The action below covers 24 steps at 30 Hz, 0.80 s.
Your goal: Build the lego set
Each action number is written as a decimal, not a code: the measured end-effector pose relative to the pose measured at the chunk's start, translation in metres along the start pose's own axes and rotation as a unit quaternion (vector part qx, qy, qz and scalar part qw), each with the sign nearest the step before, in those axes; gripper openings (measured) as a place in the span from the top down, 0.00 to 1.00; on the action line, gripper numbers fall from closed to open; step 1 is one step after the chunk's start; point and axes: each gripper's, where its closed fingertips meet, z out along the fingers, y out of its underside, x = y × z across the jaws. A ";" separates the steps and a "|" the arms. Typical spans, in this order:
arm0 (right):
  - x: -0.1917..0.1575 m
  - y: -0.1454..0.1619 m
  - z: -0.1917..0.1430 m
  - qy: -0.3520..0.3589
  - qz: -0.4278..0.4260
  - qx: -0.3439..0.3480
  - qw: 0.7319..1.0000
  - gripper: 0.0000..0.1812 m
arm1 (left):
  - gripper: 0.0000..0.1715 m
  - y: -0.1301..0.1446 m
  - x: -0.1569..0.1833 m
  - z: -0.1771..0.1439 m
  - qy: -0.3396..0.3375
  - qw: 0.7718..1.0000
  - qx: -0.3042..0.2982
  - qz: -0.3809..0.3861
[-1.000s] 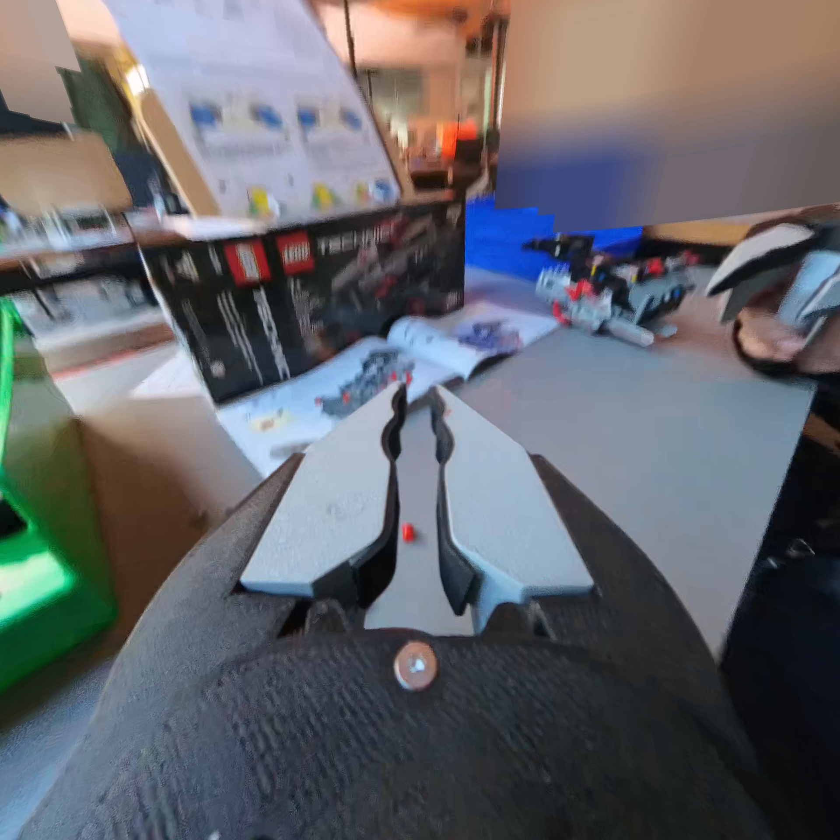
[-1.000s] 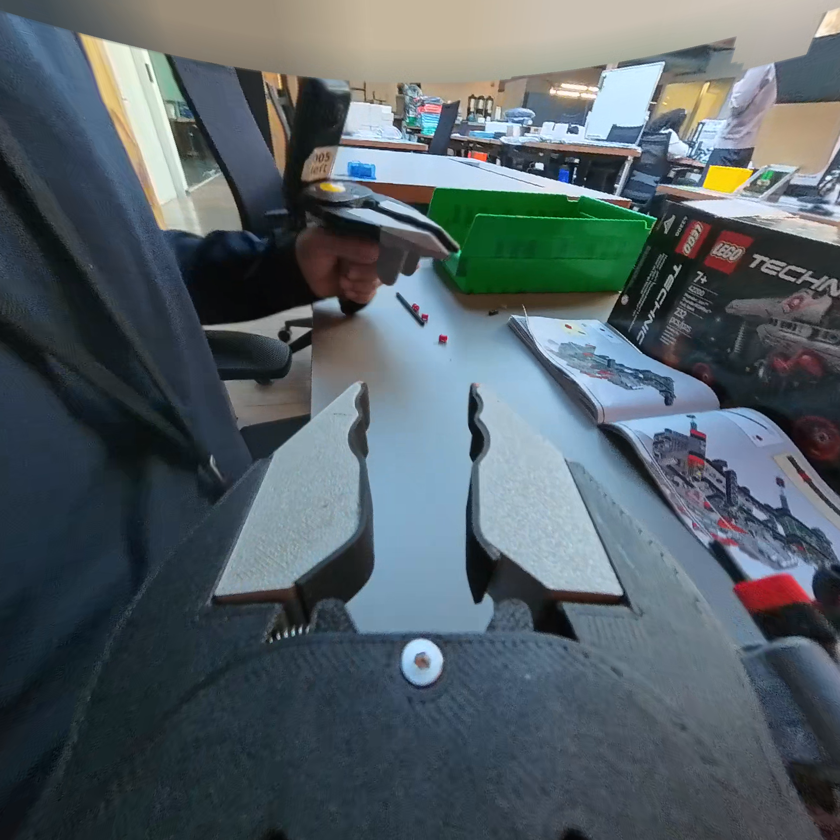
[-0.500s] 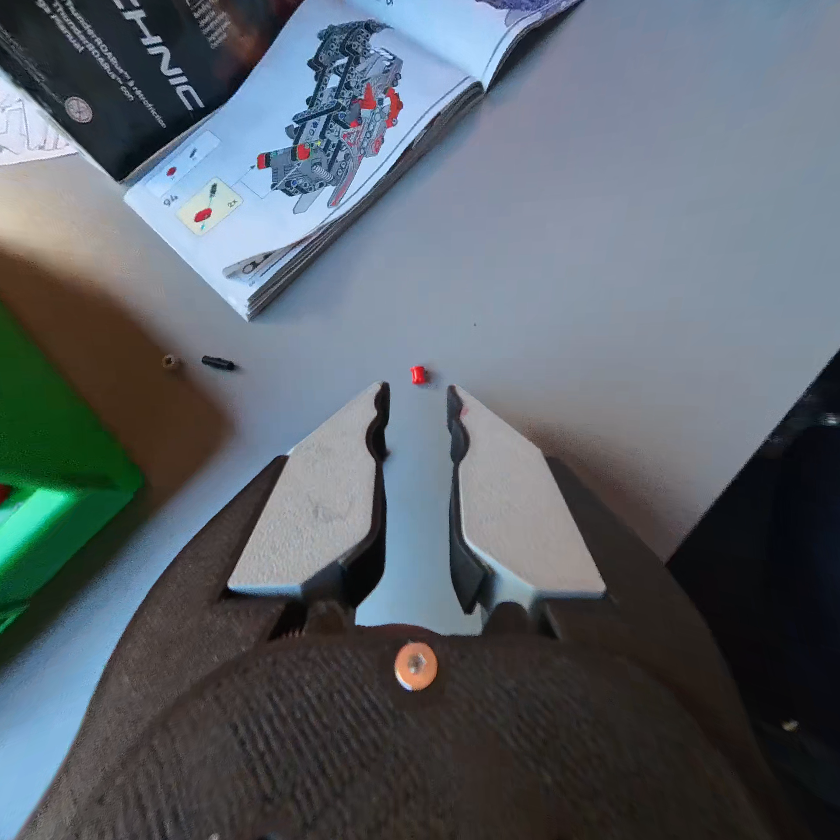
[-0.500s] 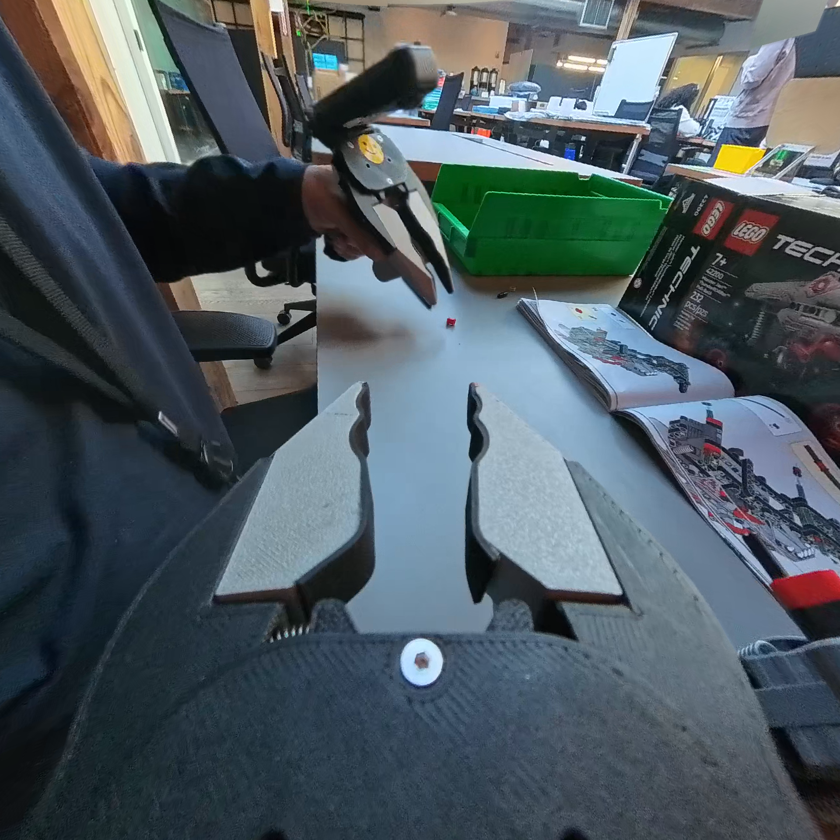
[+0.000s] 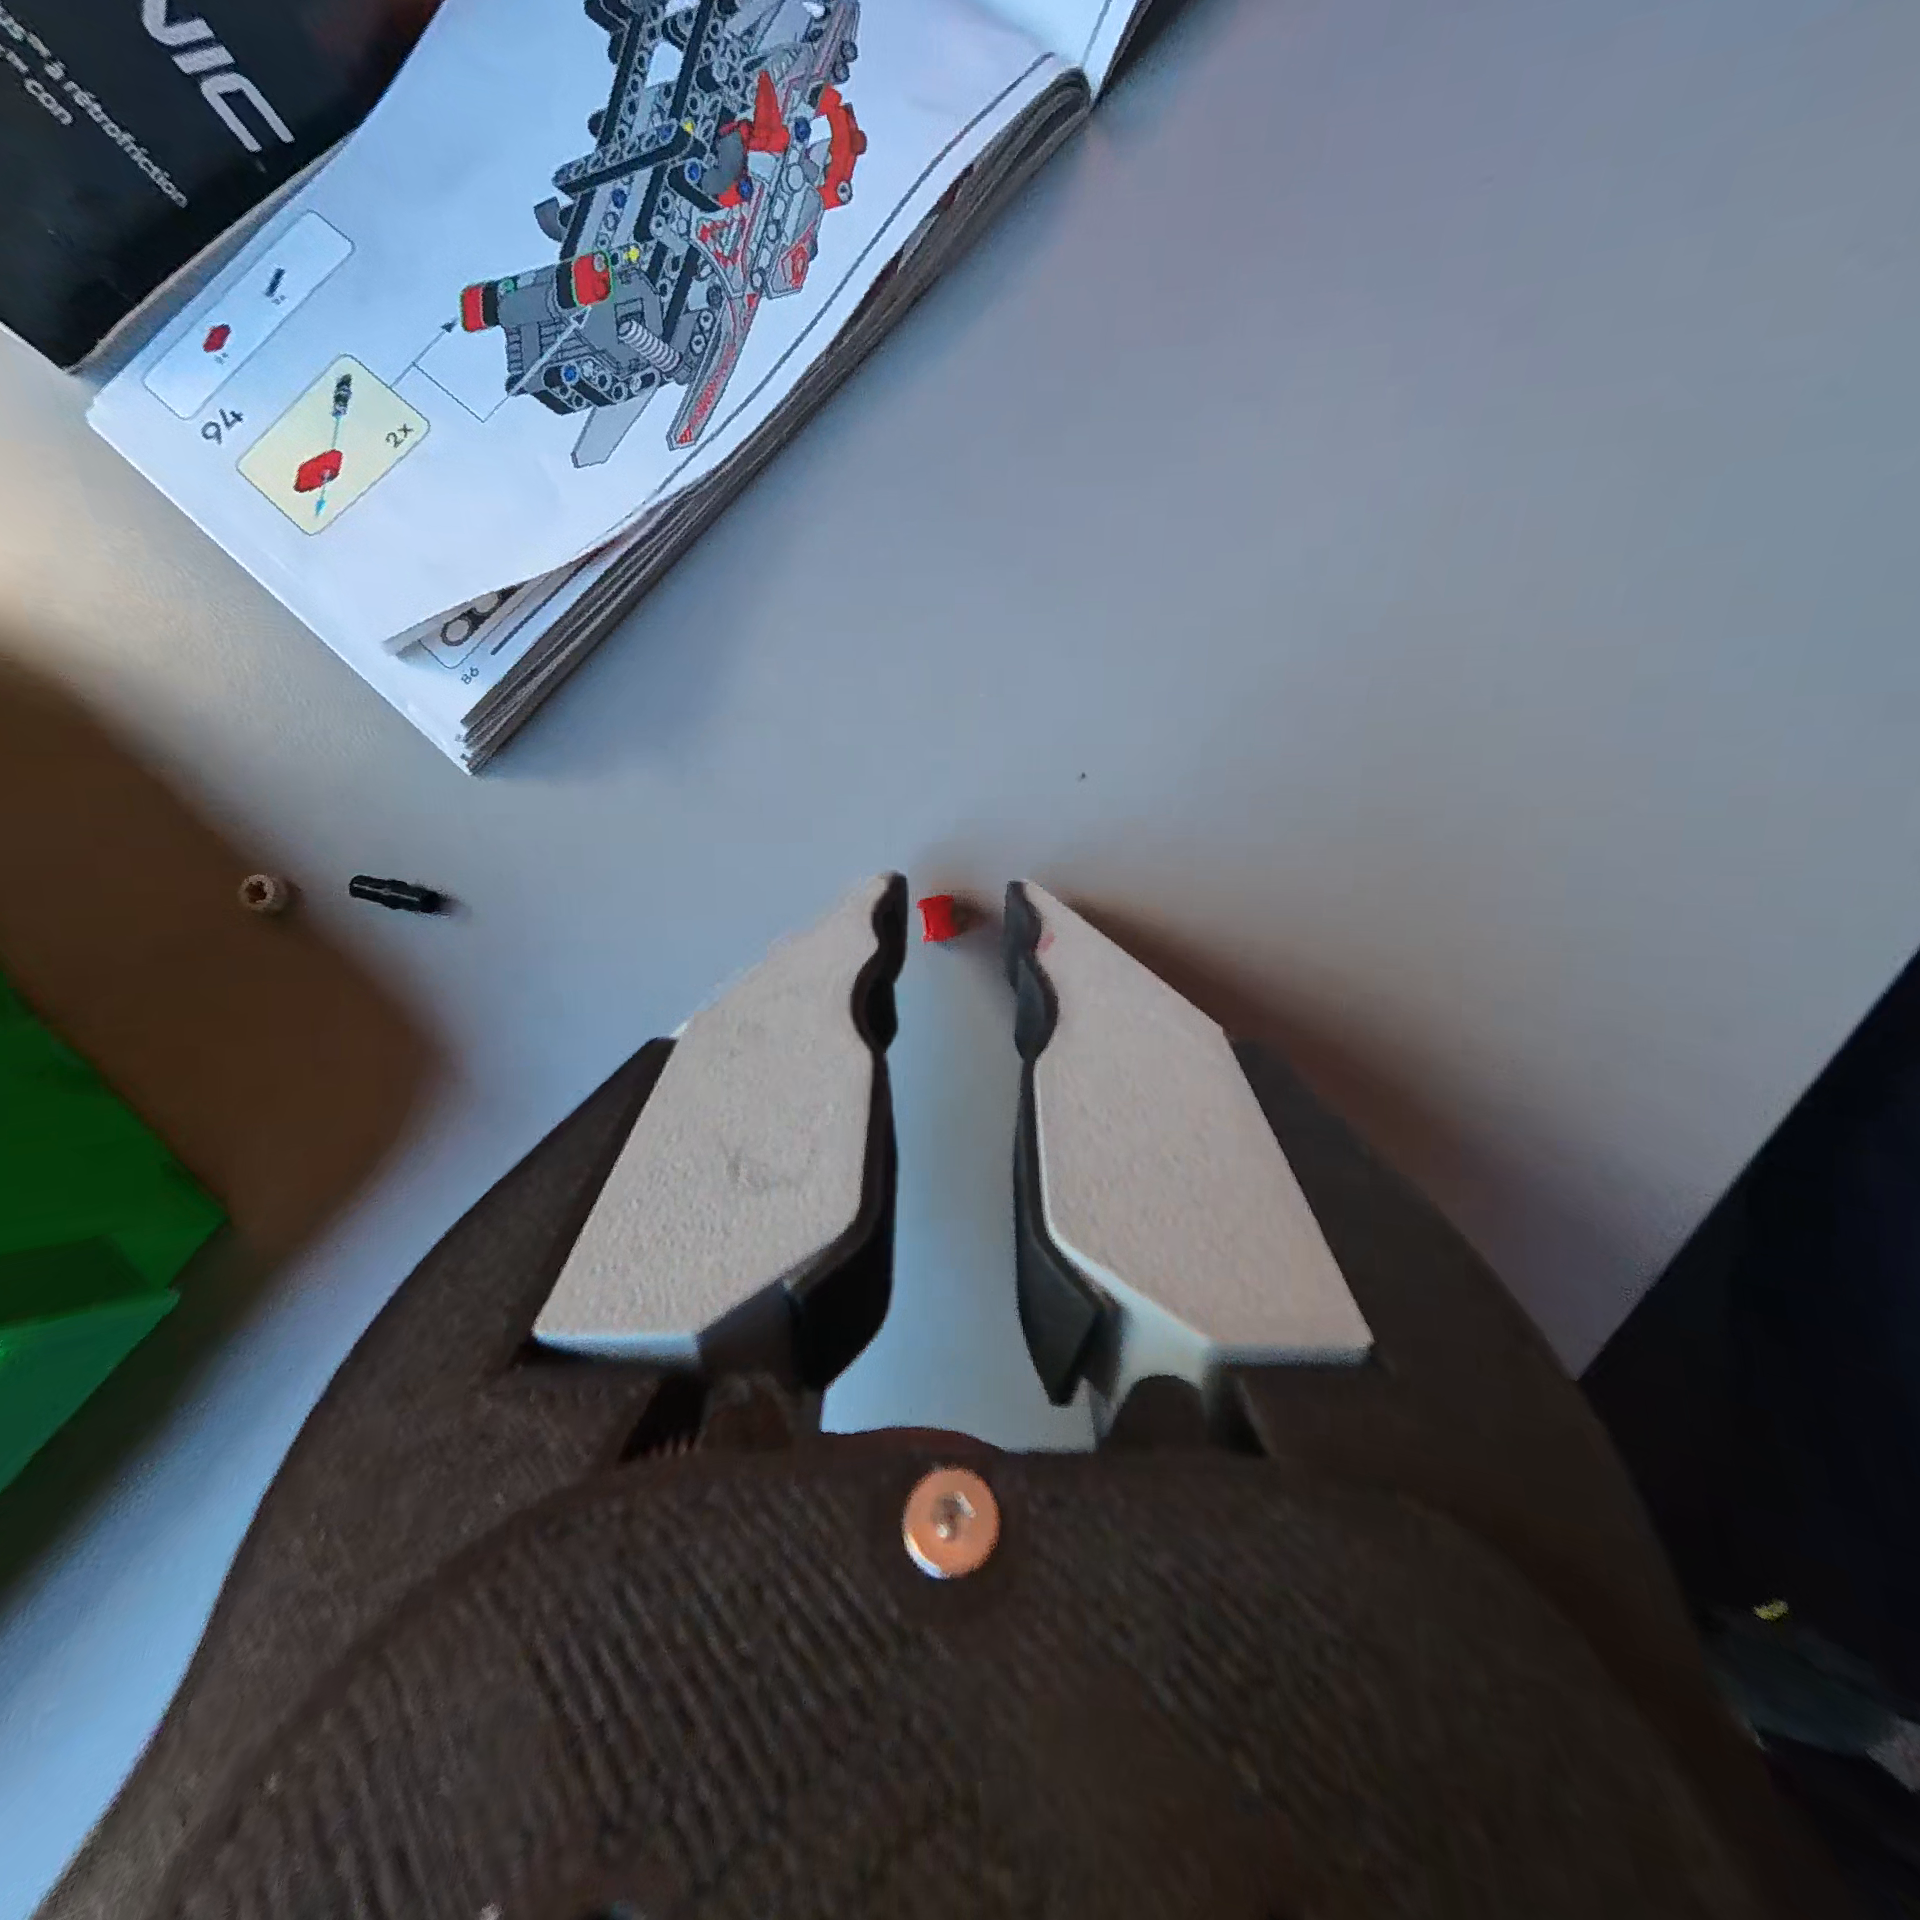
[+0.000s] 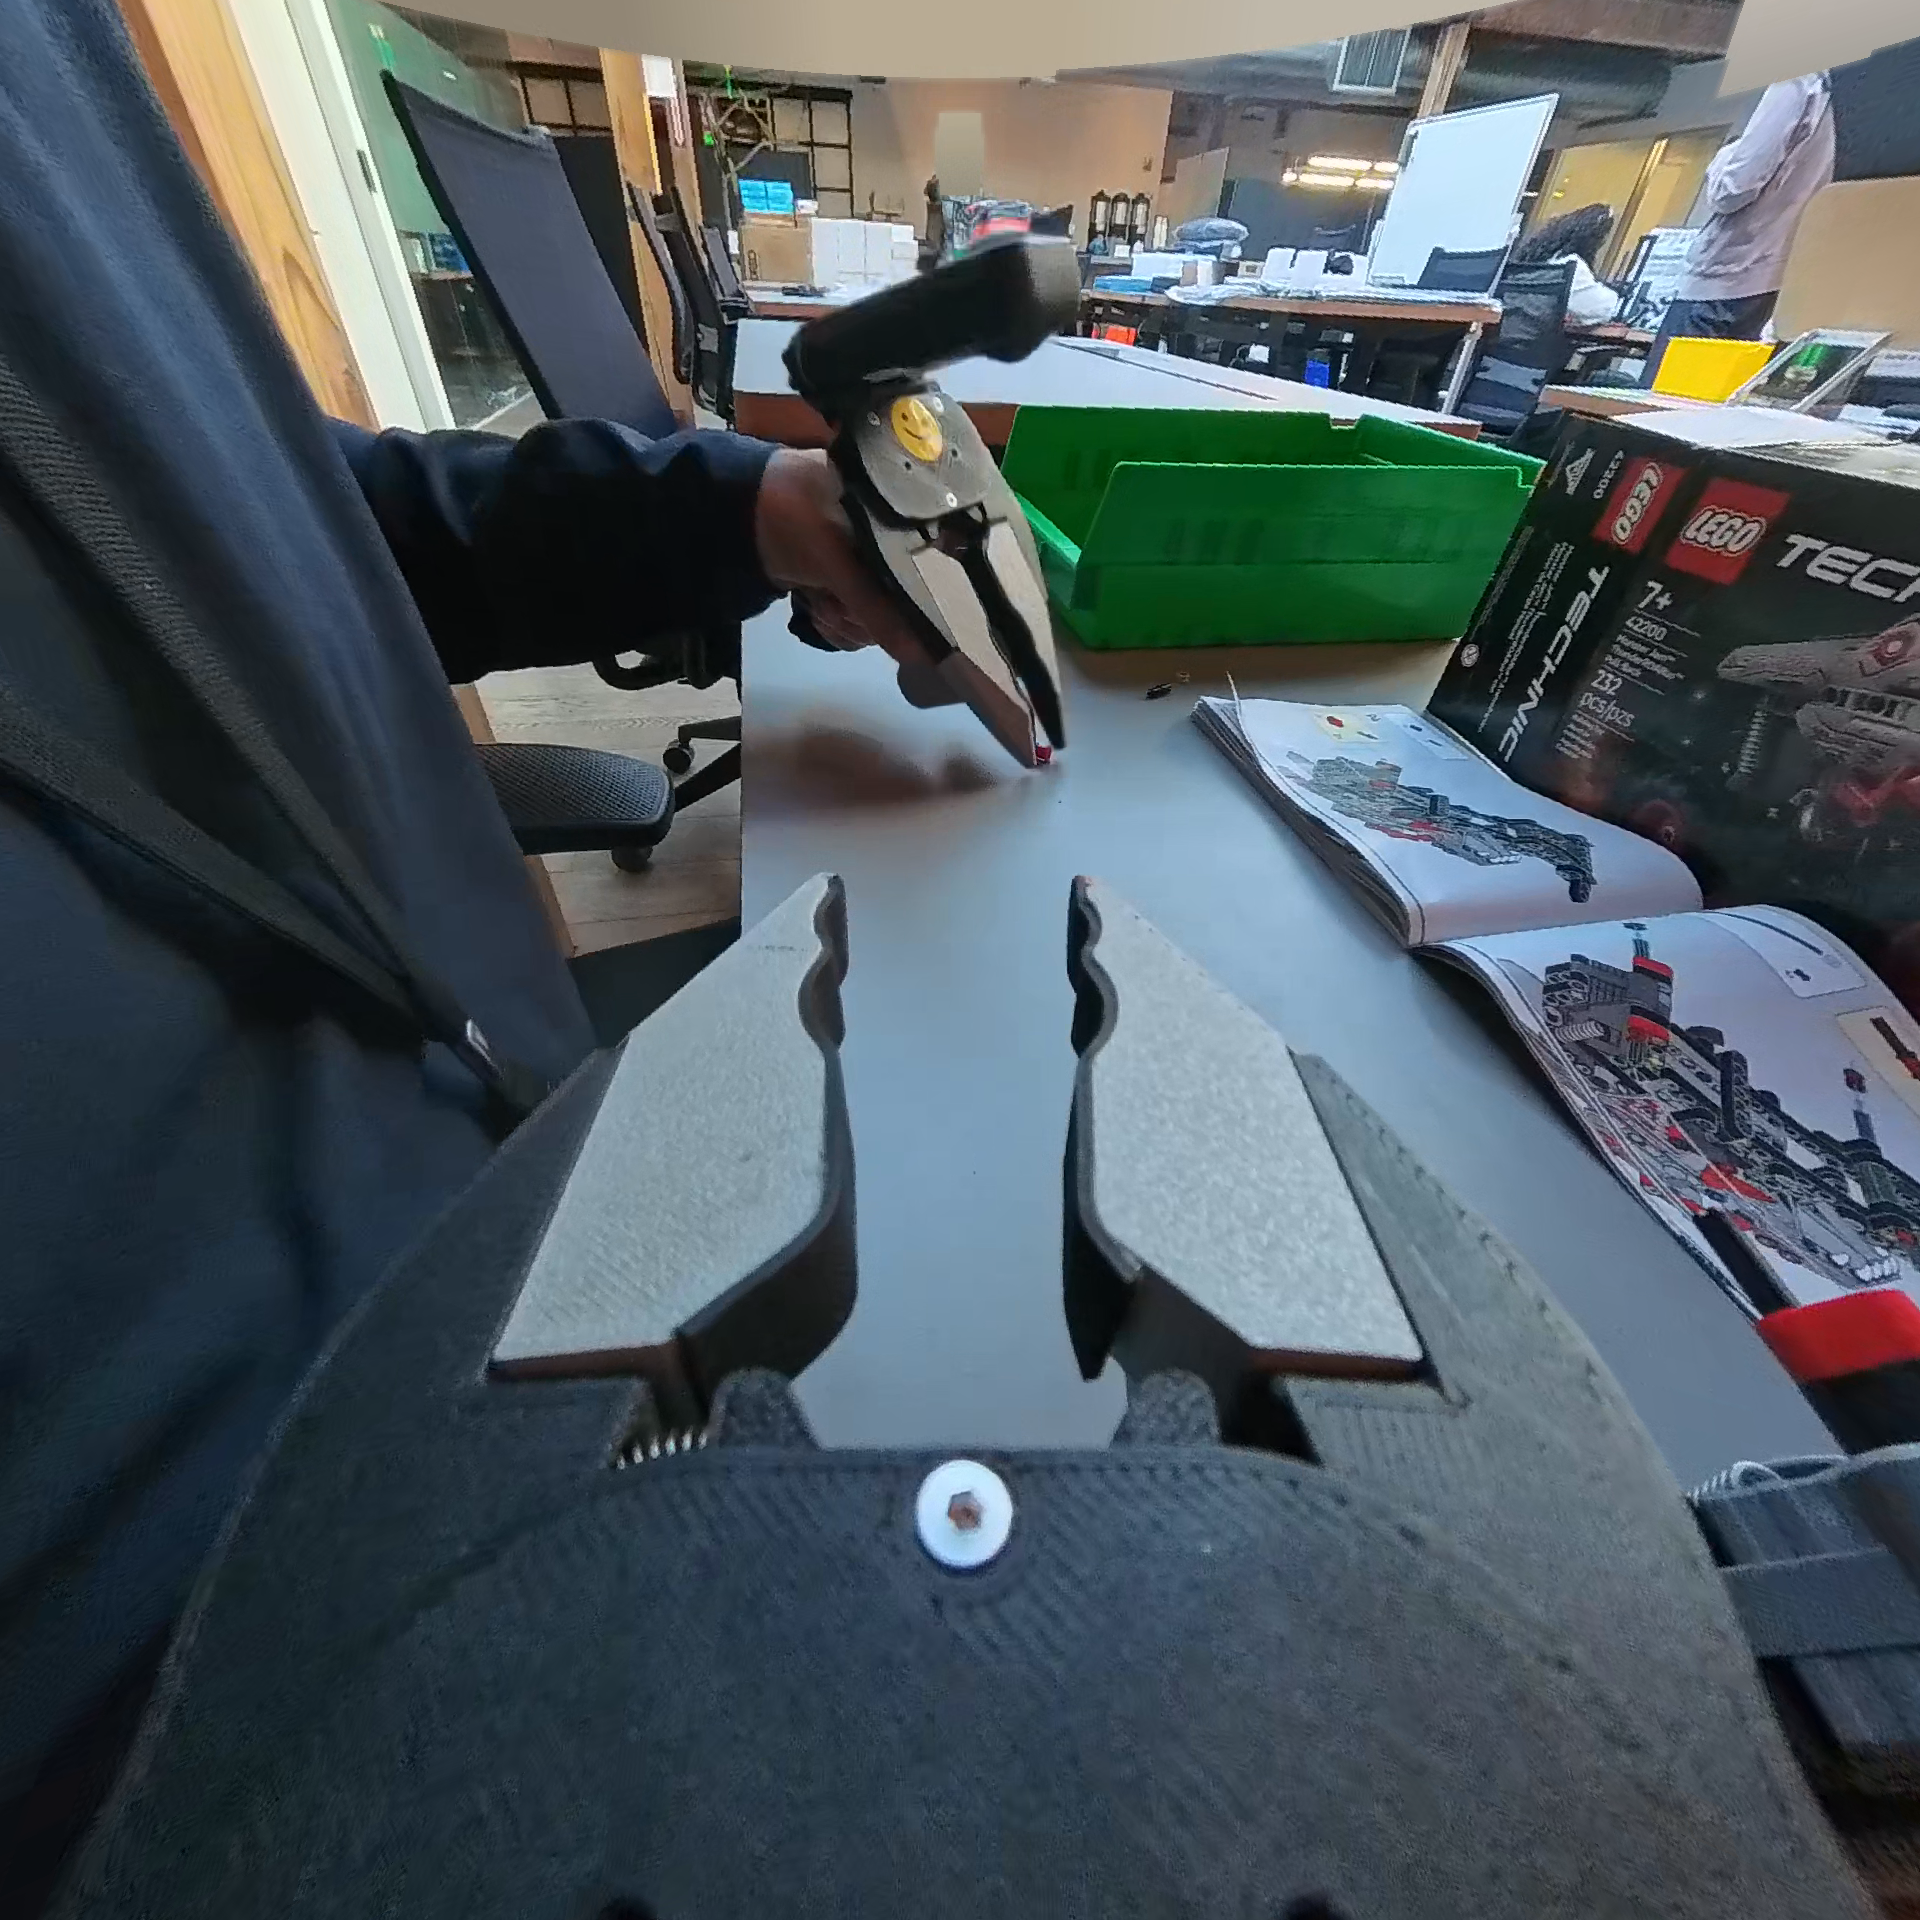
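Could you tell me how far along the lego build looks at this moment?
Done: little can be confirmed; only the instruction booklet lies open. In hand: the open left gripper brackets a small red piece on the table, not yet gripped. Left: a black pin and a tan bush lie loose; the right gripper is open, empty.

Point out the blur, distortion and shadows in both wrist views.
Left wrist view: sharp around the small red lego piece and the open instruction booklet, soft on the green plastic bin; a brown shadow falls across the grey table at left. Right wrist view: the far left gripper is motion-blurred above its smeared shadow; the wide lens bends the black lego box.
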 end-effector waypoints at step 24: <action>0.002 -0.002 -0.002 -0.005 0.012 0.010 1.000 0.79 | 0.91 0.007 0.002 -0.010 0.009 1.000 0.002 -0.015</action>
